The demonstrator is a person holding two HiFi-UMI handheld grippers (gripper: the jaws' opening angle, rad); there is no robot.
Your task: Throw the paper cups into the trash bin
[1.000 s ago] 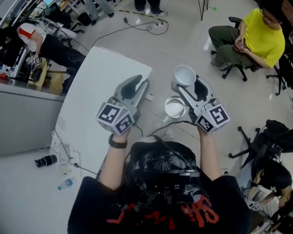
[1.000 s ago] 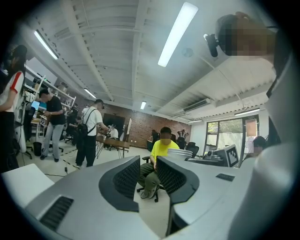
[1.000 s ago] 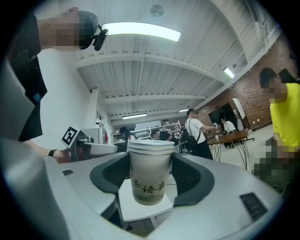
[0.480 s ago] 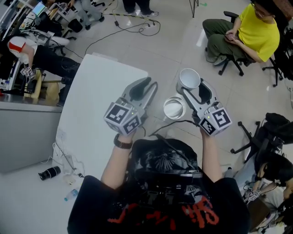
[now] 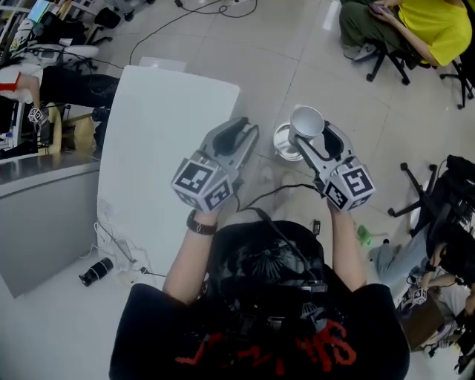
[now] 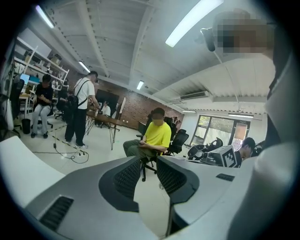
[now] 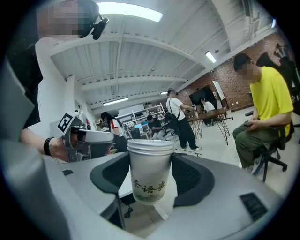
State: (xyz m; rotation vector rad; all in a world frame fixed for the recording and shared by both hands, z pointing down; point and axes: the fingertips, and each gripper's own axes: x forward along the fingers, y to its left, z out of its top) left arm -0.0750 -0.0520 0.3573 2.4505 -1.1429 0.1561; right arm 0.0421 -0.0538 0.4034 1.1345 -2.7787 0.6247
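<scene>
In the head view my right gripper [image 5: 312, 132] is shut on a stack of white paper cups [image 5: 306, 122], held upright with the mouth facing up. It hangs over the far right rim of the round trash bin [image 5: 281, 141] on the floor below. The right gripper view shows the cups [image 7: 149, 180], printed with green characters, pressed between both pads [image 7: 185, 176]. My left gripper [image 5: 239, 133] hovers to the left of the bin, by the table's right edge. In its own view the left gripper [image 6: 149, 165] stands open with only the floor showing through the narrow gap.
A white table [image 5: 152, 141] stands at the left. A person in a yellow shirt [image 5: 419, 22] sits on an office chair at the top right. Another chair [image 5: 434, 204] stands at the right, a black object [image 5: 96, 271] and cables lie on the floor.
Both grippers have moved forward together, the cups still held. The bin, earlier nearer to me than the cups, now lies under them.
</scene>
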